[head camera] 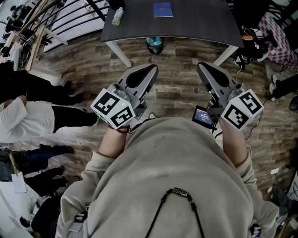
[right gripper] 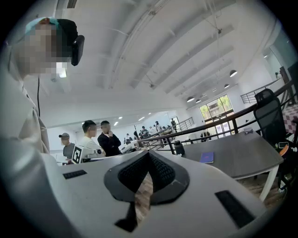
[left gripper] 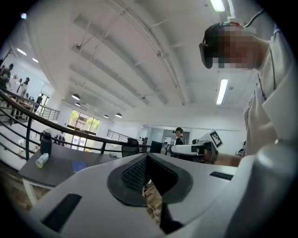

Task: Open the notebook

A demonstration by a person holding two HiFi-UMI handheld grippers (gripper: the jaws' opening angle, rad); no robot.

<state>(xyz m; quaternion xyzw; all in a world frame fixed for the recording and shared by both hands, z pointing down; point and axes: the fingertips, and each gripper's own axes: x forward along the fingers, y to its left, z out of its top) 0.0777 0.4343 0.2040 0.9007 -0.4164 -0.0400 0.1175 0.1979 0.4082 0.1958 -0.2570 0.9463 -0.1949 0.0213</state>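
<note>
Dark grey table (head camera: 195, 23): the flat blue notebook (head camera: 163, 9) lies well ahead of left gripper (head camera: 153, 69) and right gripper (head camera: 200, 65) — both closed, empty — seemingly nearer the left.

A: Type of premises?
B: Open-plan office or lab hall. Grey table (head camera: 200, 25) on plank floor (head camera: 177, 83); black railing (left gripper: 70, 127) behind the table, office chair (right gripper: 266, 109) at its end.
A: Further evidence?
B: High white ceiling (left gripper: 116, 60) with strip lights (left gripper: 222, 91) above the table; people (right gripper: 100, 139) standing beyond it.
</note>
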